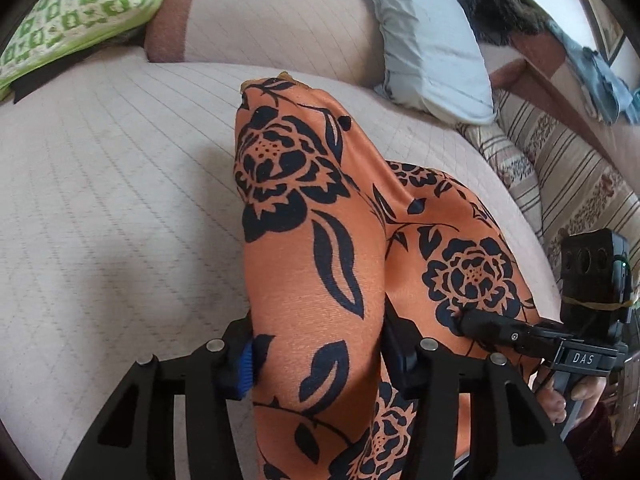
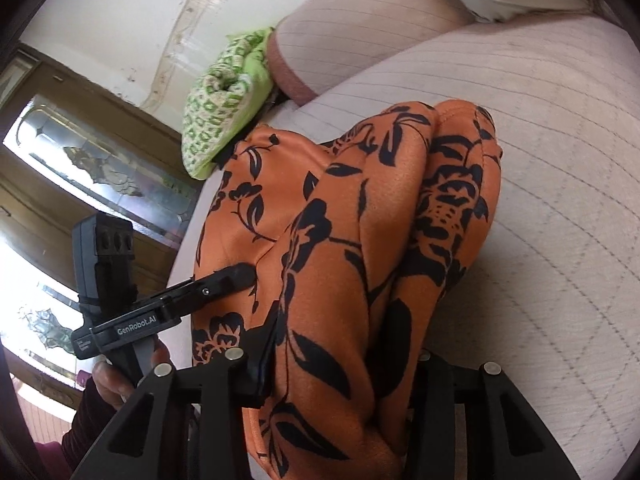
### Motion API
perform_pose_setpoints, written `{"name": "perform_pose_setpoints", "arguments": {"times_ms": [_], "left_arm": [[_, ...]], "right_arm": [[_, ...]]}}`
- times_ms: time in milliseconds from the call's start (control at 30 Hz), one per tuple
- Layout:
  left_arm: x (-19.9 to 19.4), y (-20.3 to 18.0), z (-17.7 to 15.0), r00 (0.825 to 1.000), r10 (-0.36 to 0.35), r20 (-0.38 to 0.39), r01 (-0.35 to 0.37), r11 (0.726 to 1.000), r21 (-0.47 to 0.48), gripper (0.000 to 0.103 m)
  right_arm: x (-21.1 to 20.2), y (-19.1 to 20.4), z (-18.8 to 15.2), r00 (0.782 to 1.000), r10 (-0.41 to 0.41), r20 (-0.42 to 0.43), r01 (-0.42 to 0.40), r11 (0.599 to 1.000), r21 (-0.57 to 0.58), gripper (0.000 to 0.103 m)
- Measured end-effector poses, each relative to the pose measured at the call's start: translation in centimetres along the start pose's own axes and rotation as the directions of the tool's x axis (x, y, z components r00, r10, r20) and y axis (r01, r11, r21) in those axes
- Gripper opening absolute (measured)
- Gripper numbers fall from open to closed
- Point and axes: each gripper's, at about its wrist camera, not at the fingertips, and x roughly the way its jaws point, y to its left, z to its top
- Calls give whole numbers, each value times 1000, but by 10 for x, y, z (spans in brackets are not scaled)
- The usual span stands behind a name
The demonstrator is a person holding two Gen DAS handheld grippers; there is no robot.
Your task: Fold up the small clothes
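While draped forward, orange garment (image 1: 316, 280) pinched — both claws.

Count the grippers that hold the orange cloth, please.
2. The left gripper grips one bunch of the orange cloth; the right gripper pinches it beside.

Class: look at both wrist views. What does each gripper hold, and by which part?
Both hold the orange floral garment. The left gripper and the right gripper each clamp a bunched fold near its lower end; which edge cannot be told.

bare quilted cushion (image 1: 120, 200) left, pillows (image 1: 432, 40) crowding right
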Motion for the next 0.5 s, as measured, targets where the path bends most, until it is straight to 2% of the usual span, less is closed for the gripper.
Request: {"name": "perform_pose_setpoints", "arguments": {"times_ms": [233,500], "left_arm": [[-32,11,-1,998,54,41,-54,998,-13,53],[-34,31,2,993,100,56,-96,993,-74,53]], "right_arm": [[9,26,1,999,38,9,-38,999,-28,43],[32,45,4,999,37,1,-37,998,-45,43]]}}
